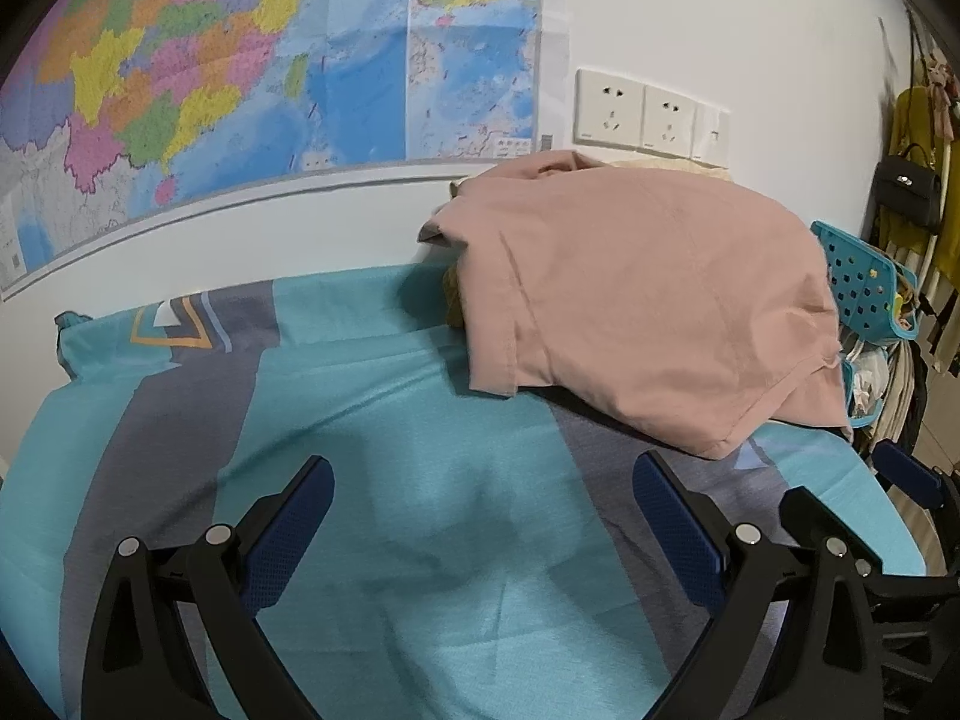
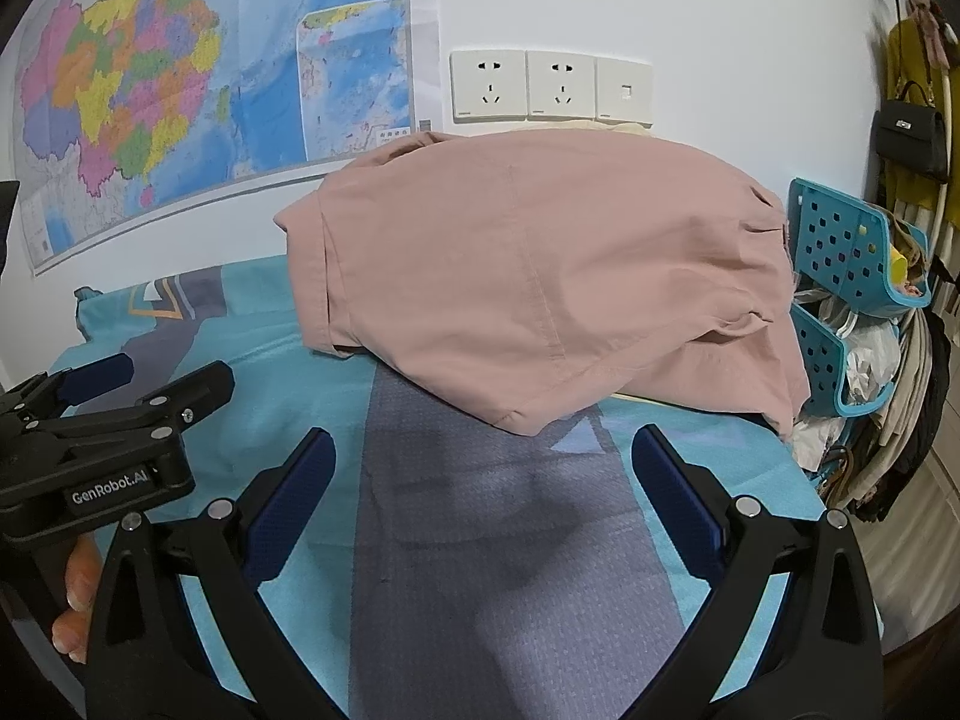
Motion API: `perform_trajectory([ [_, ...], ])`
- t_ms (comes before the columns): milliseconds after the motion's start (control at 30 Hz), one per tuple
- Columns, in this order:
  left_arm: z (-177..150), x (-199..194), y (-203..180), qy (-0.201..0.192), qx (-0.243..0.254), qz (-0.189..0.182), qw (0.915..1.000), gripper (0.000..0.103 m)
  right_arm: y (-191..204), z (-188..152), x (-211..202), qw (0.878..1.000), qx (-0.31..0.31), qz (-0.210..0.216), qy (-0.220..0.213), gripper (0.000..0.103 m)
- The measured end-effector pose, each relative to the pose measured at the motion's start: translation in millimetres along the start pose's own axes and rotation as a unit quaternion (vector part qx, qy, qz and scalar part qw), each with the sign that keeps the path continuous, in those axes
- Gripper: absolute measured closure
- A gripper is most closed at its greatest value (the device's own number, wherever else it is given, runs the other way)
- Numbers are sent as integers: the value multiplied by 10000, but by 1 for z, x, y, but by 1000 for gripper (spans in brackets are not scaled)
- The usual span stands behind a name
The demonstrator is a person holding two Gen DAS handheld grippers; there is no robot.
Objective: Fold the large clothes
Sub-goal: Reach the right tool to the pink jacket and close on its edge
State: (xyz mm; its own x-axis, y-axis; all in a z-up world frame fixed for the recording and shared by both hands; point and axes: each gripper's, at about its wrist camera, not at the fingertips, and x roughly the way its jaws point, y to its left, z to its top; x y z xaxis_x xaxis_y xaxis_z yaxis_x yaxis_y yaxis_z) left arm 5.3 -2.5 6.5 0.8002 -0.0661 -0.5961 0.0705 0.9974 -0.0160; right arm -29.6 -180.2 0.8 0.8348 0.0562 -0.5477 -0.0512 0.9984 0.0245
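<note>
A pink garment (image 1: 648,300) lies folded on top of a pile at the far right of the bed, against the wall; it also shows in the right wrist view (image 2: 540,276). My left gripper (image 1: 483,474) is open and empty, hovering above the teal and grey sheet (image 1: 384,420) short of the garment. My right gripper (image 2: 483,447) is open and empty, closer to the garment's front edge. In the right wrist view the left gripper (image 2: 138,384) shows at the left, held by a hand.
A yellow cloth (image 1: 456,294) peeks from under the pink garment. A teal perforated rack (image 2: 840,240) with clutter stands at the bed's right edge. Wall sockets (image 2: 552,87) and a map (image 1: 210,72) are on the wall behind. Bags and clothes (image 2: 912,138) hang far right.
</note>
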Motion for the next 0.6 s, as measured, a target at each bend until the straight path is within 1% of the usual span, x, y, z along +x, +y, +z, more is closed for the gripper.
perform_trajectory([
  [100,-3,14,9,166,28,133,9998,7,4,1,16,9997,-193,-107,101,6],
  [133,-3,20,14,235,41,229,9995,7,7,2,22,9994,-269,-162,167,6],
  [167,-3,23,19,261,29,301,9992,7,11,3,33,9985,-387,-242,291,6],
  [300,3,35,40,284,-59,562,9980,7,32,9,73,9936,-877,-462,534,6],
  [367,7,39,50,252,-53,714,9971,7,49,12,96,9872,-1287,-711,620,6],
  [467,14,45,63,186,-72,869,9960,7,69,15,122,9787,-1715,-916,661,11],
  [500,16,47,67,183,-81,913,9956,7,76,16,131,9755,-1866,-935,689,18],
  [533,18,49,69,194,-76,933,9954,7,84,16,140,9707,-2054,-1047,686,19],
  [567,20,51,72,194,-53,951,9953,7,91,14,149,9624,-2299,-1300,639,19],
  [600,23,53,75,173,-38,992,9949,7,97,12,156,9551,-2506,-1469,579,19],
])
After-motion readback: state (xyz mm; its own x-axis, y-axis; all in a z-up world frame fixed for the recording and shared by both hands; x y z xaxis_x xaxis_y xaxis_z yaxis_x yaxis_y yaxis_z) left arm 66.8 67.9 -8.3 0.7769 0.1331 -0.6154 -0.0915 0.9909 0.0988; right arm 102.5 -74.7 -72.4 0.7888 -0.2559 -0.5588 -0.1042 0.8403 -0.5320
